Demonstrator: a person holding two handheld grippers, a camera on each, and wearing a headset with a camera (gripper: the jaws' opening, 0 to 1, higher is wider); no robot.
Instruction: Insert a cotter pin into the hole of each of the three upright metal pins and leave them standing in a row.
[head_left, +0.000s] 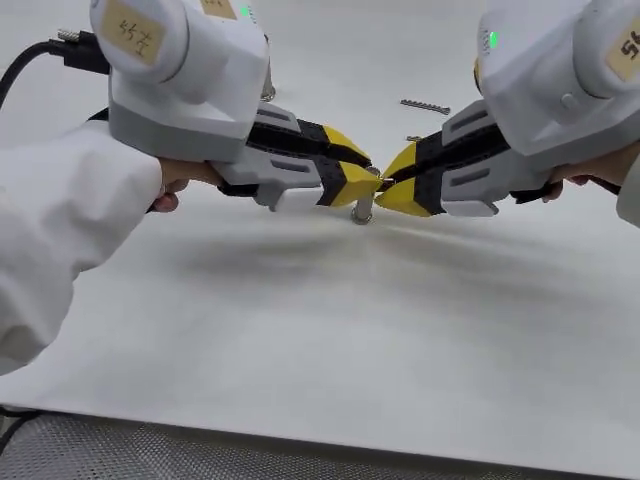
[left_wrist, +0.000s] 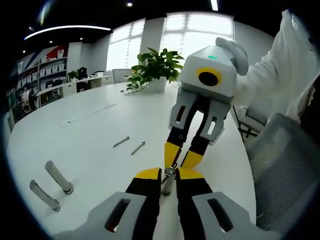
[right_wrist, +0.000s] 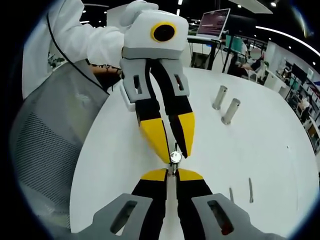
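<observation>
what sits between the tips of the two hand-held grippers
An upright metal pin, held by the left hand-held gripper, the right hand-held gripper at its top; the left gripper view shows it.

The left gripper and right gripper are meeting tip to tip above a metal pin standing mid-bench; a loose cotter pin is lying toward the far edge.

One silver metal pin stands upright on the white desk. Two more metal pins stand side by side, well apart from it. Two thin cotter pins lie flat nearby.
</observation>
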